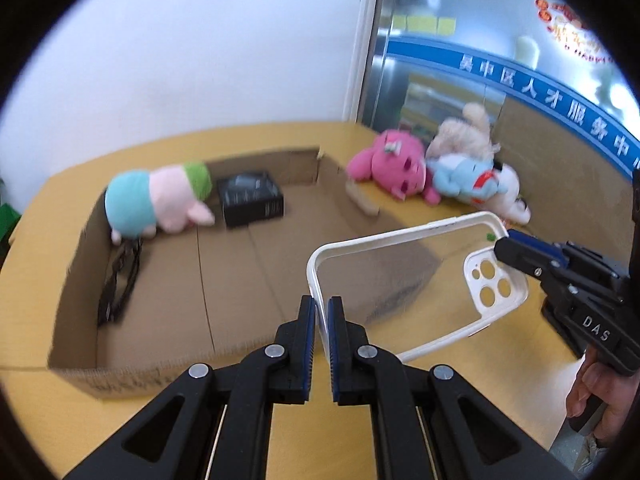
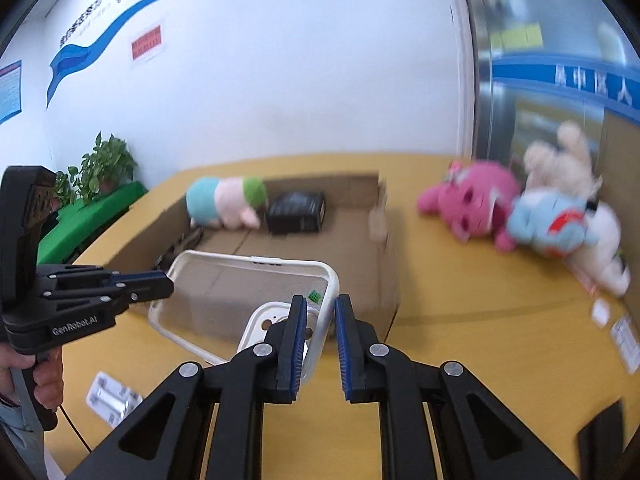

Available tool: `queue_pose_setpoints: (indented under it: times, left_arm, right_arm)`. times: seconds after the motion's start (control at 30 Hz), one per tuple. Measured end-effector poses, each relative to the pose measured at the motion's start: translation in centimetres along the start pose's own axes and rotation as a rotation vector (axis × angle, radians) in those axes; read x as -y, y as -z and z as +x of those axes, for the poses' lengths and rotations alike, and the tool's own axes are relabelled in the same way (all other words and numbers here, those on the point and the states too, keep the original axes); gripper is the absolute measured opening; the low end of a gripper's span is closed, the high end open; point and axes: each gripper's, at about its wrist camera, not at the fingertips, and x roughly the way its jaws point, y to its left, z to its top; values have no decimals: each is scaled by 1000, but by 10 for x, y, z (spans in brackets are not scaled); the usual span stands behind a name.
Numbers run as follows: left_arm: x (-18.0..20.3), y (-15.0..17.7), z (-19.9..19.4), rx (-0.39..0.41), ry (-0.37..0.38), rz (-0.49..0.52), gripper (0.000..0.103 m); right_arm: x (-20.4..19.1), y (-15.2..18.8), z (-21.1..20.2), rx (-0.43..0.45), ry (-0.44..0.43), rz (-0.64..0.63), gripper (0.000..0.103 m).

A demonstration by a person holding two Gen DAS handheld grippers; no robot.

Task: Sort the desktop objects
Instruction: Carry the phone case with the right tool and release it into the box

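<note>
A clear phone case with a white rim (image 1: 416, 280) hangs in the air over the near right corner of an open cardboard box (image 1: 168, 280). My left gripper (image 1: 320, 320) is shut on the case's end rim. My right gripper (image 2: 320, 336) is open, its fingers apart around the camera-end rim of the case (image 2: 248, 292); it also shows in the left wrist view (image 1: 508, 246) at the case's far corner. In the box lie a pastel plush toy (image 1: 160, 200), a black box (image 1: 252, 198) and a black cable (image 1: 120, 280).
A pink plush (image 1: 392, 168), a blue plush (image 1: 468, 180) and a beige plush (image 1: 464, 136) lie on the yellow table (image 1: 440, 400) right of the box. A small foil pack (image 2: 112, 398) and labels (image 2: 624, 340) lie on the table. Potted plants (image 2: 100, 168) stand at the left.
</note>
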Motion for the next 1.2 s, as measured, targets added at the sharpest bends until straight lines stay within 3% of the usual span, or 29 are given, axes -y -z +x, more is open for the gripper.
queue_pose_setpoints:
  times: [0.13,0.27,0.4,0.53,0.73,0.9,1.1,1.17,1.2]
  left_arm:
    - [-18,-30,-22,91,-13,-34,6]
    - [-51,-55,-32,124,-61,-73,5]
    - [-92,-71,-31,119,-125,-111,5]
    - [-133,-81,-13,82,-173,-158,5]
    - [-169,-80,42,-44,-244,-172,5]
    - [-186,-66,102,-201,-258,-163,5]
    - [-196,-47,152,-352,-250,-184,4]
    - [-194,-46,161,-379,-147,-212,0]
    - [-190,-46,166,-394,-154,-199,0]
  right_arm:
    - [-16,-52,-17,93,17,-90,14]
    - [-38,-89,-5,133,-22,-141,14]
    - [-64,-118,26,133,-91,-172,14]
    - [-90,-134,81,66,-180,-195,14]
    - [-102,-133,171,-84,-243,-173,14]
    - [-98,-124,235,-214,-256,-140,15]
    - [-77,-103,287,-346,-267,-103,15]
    - [-75,-98,297,-385,-273,-95,13]
    - [-77,-96,305,-418,-309,-79,12]
